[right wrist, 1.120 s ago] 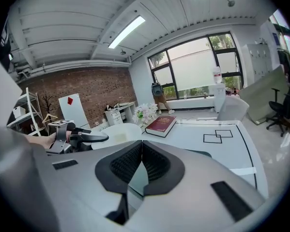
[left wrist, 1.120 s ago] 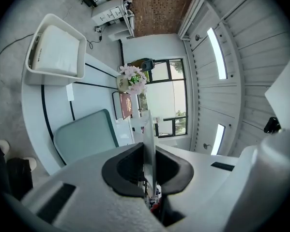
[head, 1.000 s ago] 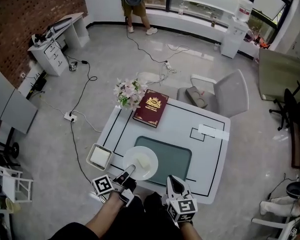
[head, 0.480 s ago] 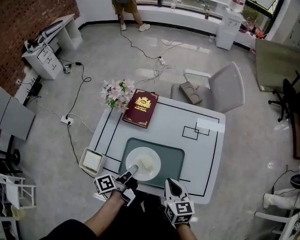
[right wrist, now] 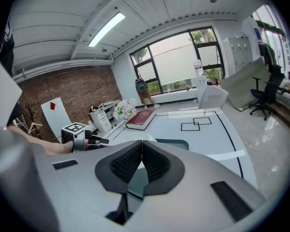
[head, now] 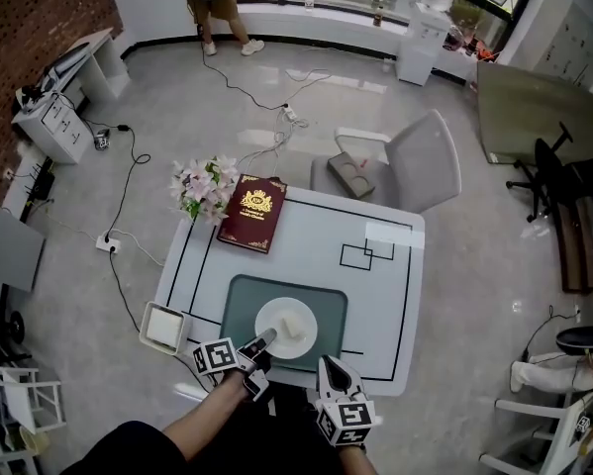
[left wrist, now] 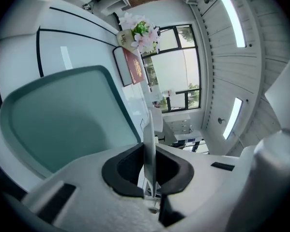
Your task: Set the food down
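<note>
The left gripper [head: 265, 337] is reaching forward from a bare forearm [head: 202, 419], its jaws pinching the rim of the plate [head: 276, 315]. The right gripper [head: 328, 366] is hanging just beside it, pointing forward, its jaws pressing together on nothing.

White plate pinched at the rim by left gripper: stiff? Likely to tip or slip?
Probably rigid: the plate shows a thin, straight edge between the jaws of the left gripper. Gripped at one spot on its rim only, it may tilt, and the food could slide. The smooth white surface suggests a slippery hold, and it is likely breakable if dropped.
</note>
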A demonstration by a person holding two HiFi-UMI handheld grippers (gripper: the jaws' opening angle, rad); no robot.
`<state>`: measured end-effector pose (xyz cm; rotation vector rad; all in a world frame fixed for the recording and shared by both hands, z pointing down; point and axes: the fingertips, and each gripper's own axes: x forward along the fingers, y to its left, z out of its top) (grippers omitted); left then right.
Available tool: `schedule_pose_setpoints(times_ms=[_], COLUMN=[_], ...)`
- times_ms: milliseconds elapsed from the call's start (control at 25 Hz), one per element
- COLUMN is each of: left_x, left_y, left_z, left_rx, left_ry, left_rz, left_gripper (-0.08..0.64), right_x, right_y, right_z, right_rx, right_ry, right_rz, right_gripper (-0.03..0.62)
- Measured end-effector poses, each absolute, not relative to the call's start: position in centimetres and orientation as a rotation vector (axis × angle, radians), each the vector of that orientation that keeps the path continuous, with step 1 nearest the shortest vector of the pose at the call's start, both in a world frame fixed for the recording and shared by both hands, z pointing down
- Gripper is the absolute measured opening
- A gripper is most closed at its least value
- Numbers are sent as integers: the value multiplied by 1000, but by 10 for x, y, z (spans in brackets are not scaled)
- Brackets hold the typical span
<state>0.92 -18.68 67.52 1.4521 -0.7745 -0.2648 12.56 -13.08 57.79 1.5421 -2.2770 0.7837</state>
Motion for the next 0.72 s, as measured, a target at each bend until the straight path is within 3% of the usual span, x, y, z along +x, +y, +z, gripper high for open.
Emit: schedule_pose_setpoints(times_ms=[720], left_x=[34], left_y=[-195], left_z=[734], left_rx=[1471], left_ry=[-760], left_rz=[-36], left_gripper=[25], right_x=[141], right_y=[-122], right_z=[599], right_rx=[1663], right_ry=[-2126], right_rz=[859], right_gripper=[9])
